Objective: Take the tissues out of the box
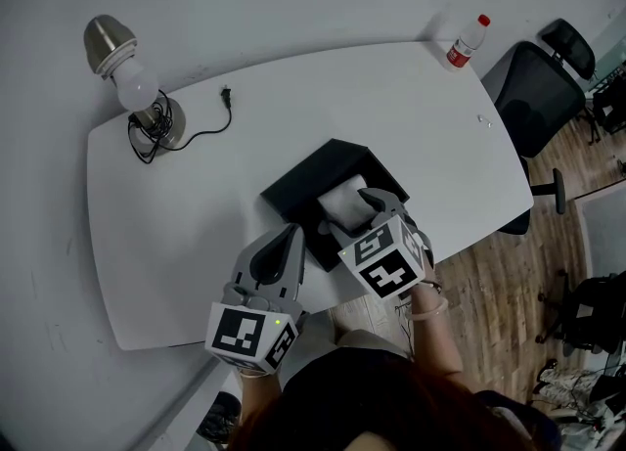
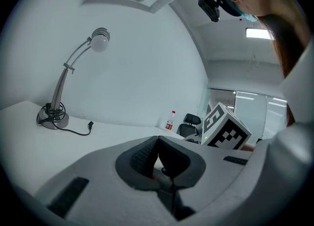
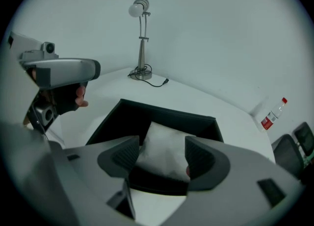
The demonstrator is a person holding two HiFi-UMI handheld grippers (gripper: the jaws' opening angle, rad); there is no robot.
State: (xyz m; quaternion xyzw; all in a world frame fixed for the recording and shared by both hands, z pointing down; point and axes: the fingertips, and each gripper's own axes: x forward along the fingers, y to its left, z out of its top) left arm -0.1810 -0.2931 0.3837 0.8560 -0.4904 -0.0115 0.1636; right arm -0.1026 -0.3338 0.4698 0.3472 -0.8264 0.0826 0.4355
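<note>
A black open box (image 1: 291,188) stands near the front edge of the white table (image 1: 196,224). Inside it lies a white tissue pack (image 1: 343,201). My right gripper (image 1: 375,206) reaches into the box from the front. In the right gripper view its jaws stand wide open (image 3: 162,150), with the tissue pack (image 3: 164,141) lying between and just beyond them inside the box (image 3: 167,114). My left gripper (image 1: 290,236) hangs to the left of the box's near corner, its jaws shut (image 2: 157,139) with nothing between them.
A desk lamp (image 1: 137,82) with a coiled cord and loose plug (image 1: 225,97) stands at the table's far left. A red-capped bottle (image 1: 468,41) stands at the far right corner. A black office chair (image 1: 533,97) is on the wooden floor to the right.
</note>
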